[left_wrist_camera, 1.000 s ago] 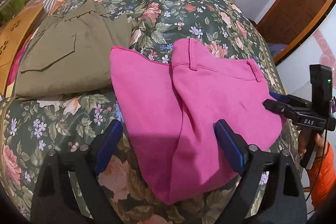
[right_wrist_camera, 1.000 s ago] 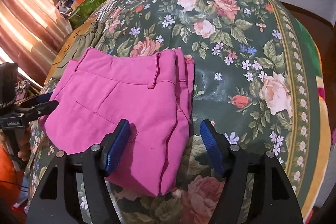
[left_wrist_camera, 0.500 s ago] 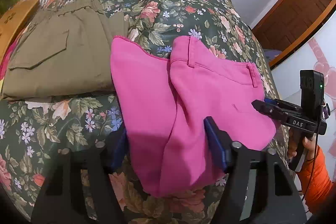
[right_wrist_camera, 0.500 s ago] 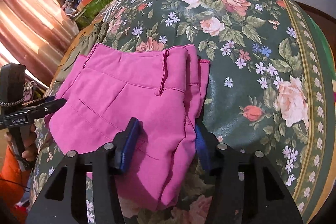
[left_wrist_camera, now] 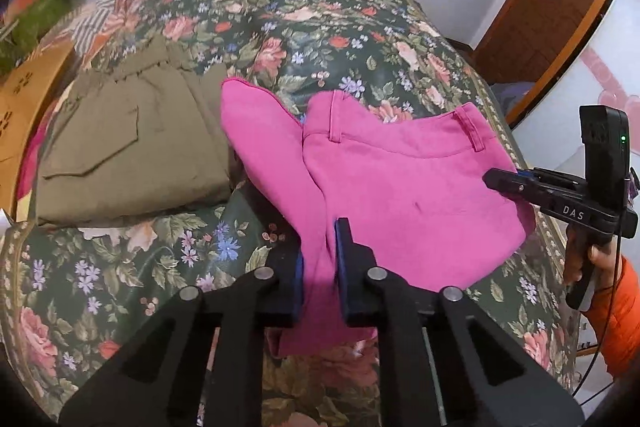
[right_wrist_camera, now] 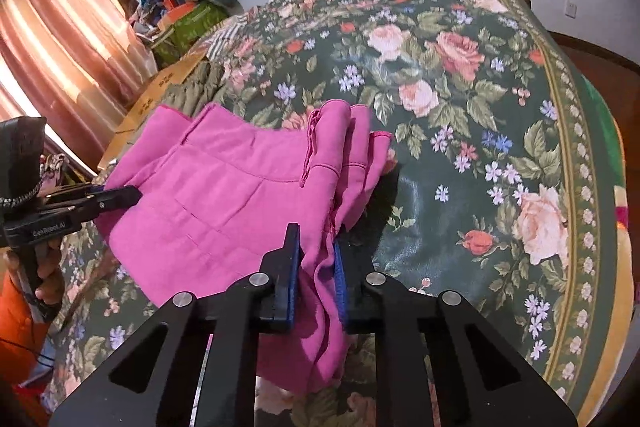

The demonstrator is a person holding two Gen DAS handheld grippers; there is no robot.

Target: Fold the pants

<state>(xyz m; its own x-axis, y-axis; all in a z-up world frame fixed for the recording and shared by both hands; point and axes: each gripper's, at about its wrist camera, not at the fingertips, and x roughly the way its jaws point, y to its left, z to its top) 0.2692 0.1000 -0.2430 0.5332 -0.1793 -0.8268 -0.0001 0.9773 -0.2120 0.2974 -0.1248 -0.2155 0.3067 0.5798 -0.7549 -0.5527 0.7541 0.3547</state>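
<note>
The folded pink pants (left_wrist_camera: 404, 187) lie on the floral bedspread (left_wrist_camera: 320, 39), lifted slightly at the near edge; they also show in the right wrist view (right_wrist_camera: 224, 203). My left gripper (left_wrist_camera: 320, 263) is shut on the pants' near folded edge. My right gripper (right_wrist_camera: 316, 267) is shut on the other end of the same near edge. Each gripper shows in the other's view, the right gripper (left_wrist_camera: 500, 183) at the pants' right side and the left gripper (right_wrist_camera: 120, 199) at their left side.
Folded olive-green pants (left_wrist_camera: 132, 147) lie on the bed just left of the pink ones. A cardboard box (left_wrist_camera: 24, 99) and piled clothes (right_wrist_camera: 184, 3) sit beyond the bed's left edge. A wooden door (left_wrist_camera: 560, 7) stands at the right.
Both grippers moved in over the near edge of the pink pants and closed from wide open to shut on the fabric. The pants' edge has bunched and risen a little.
</note>
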